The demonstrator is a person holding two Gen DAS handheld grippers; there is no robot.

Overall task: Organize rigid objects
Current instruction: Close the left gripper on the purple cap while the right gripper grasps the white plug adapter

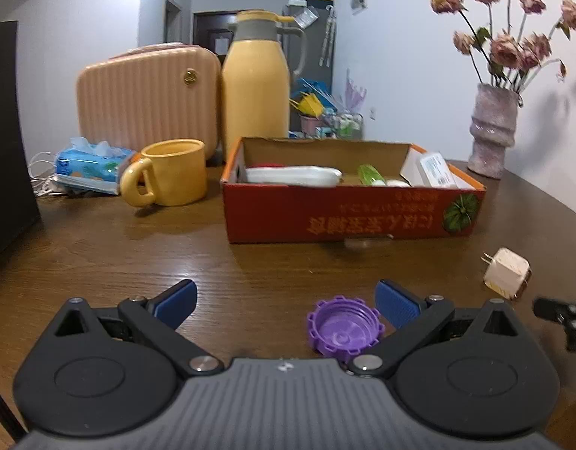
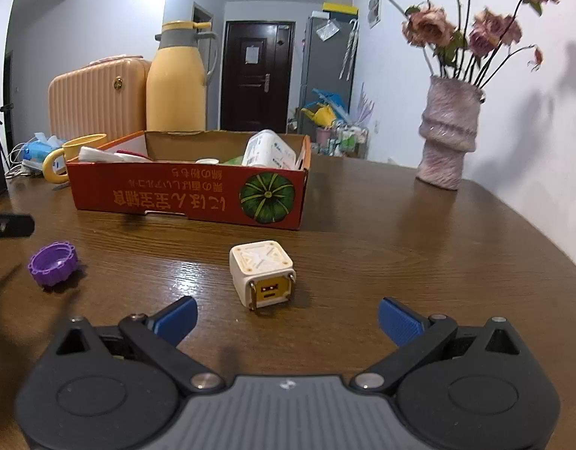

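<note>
Left gripper [image 1: 286, 302]: jaws spread wide, nothing held. A purple ribbed cap [image 1: 342, 332] lies open side up on the wooden table [image 1: 100, 255], just inside the right-hand blue pad [image 1: 396, 305]; contact between the two cannot be determined.

Right gripper [image 2: 288, 317]: jaws likewise spread wide and empty. A white cube charger [image 2: 261, 277] rests on the table at 12 o'clock, just ahead of the fingertips, its orange port face toward the camera; in the left wrist view its prongs point to 10 o'clock.

Red cardboard box [image 1: 348, 213] stands beyond at 12 o'clock, holding white containers and a green item. Its side bears upside-down orange East Asian script, not legible, beside a green pumpkin graphic [image 2: 266, 197]. A yellow mug [image 1: 171, 172] stands at 9 o'clock of the box.
</note>
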